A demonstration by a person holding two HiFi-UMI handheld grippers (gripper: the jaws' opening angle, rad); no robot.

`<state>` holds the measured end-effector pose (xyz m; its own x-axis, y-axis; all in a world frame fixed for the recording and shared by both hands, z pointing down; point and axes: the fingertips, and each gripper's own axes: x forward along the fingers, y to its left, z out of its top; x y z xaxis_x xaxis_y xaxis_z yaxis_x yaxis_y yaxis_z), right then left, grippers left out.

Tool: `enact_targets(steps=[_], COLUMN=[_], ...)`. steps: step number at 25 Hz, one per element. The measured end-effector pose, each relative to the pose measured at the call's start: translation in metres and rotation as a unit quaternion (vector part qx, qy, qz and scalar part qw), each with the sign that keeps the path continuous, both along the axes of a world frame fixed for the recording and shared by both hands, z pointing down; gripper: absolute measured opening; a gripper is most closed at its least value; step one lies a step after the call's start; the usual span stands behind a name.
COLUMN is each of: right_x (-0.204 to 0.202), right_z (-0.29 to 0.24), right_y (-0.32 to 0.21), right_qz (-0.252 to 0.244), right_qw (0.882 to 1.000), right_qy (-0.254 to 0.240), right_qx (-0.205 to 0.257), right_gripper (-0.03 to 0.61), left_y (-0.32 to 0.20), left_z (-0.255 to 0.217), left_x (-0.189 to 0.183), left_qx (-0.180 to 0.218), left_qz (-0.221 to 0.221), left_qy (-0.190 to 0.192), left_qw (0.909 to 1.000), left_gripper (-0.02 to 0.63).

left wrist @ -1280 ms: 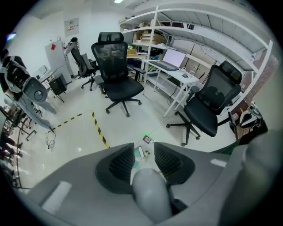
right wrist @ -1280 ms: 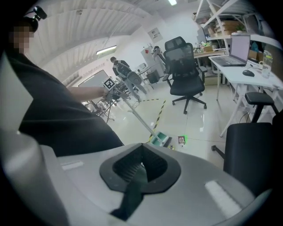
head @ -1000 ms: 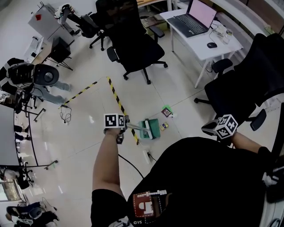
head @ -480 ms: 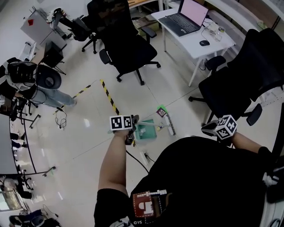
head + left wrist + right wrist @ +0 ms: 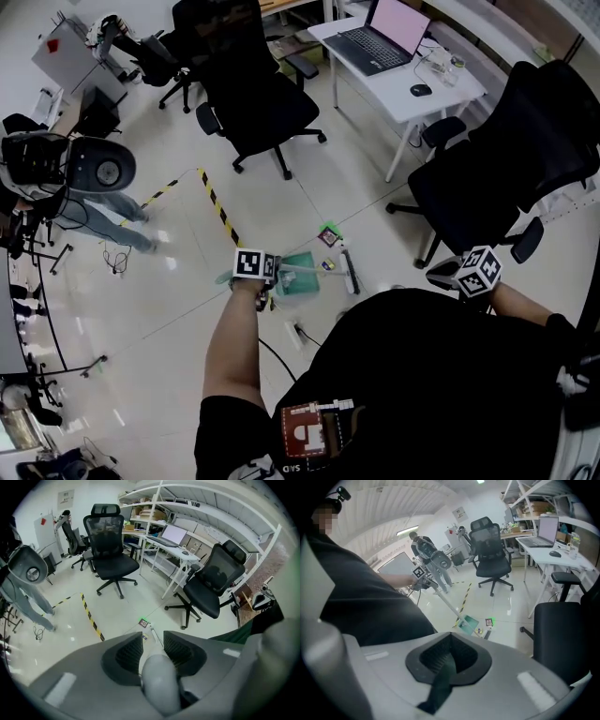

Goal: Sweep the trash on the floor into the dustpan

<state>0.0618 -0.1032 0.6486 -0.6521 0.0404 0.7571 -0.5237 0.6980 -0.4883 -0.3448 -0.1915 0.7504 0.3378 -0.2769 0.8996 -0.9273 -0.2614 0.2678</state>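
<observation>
Sweeping appears to be in hand. The left gripper (image 5: 153, 648) is clenched on the grey dustpan handle (image 5: 159, 681), and the green dustpan (image 5: 298, 274) sits on the floor. The right gripper (image 5: 449, 656) grasps a dark green broom handle (image 5: 440, 686). The trash (image 5: 328, 235) lies just beyond the dustpan, so the next move probably calls for a stroke toward the pan's mouth.

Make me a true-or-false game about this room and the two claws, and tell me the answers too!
1. The left claw is shut on the dustpan's pale handle. True.
2. The dustpan on the floor is red. False: it is green.
3. The laptop on the white desk is closed. False: it is open, and its screen glows pink.
4. A yellow-and-black striped tape lies on the floor. True.
5. The right claw is open and empty. False: it is shut on a dark green handle.
</observation>
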Motion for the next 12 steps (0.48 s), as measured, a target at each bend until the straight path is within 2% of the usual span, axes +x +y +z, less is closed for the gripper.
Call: enact_targets(steps=[2, 8, 10, 12], right_x=[-0.004, -0.02, -0.026, -0.03], right_z=[-0.001, 0.001, 0.001, 0.003], right_y=[-0.001, -0.003, -0.003, -0.003], right_qz=[-0.006, -0.026, -0.032, -0.037], right_qw=[1.0, 1.0, 0.999, 0.999], right_qy=[-0.003, -0.015, -0.018, -0.019], right_qx=[0.001, 0.0, 0.001, 0.0], right_gripper=[-0.006, -0.006, -0.006, -0.006], left_y=[0.0, 0.0, -0.002, -0.006], left_z=[-0.009, -0.04, -0.055, -0.07], left_x=[-0.009, -0.05, -0.063, -0.068], left_qx=[0.001, 0.002, 0.01, 0.027], left_qz=[0.007, 0.052, 0.047, 0.022], left_qy=[-0.01, -0.088, -0.094, -0.072], left_qw=[0.9999, 0.9947, 0.9945, 0.9968], left_gripper=[0.147, 0.147, 0.146, 0.143])
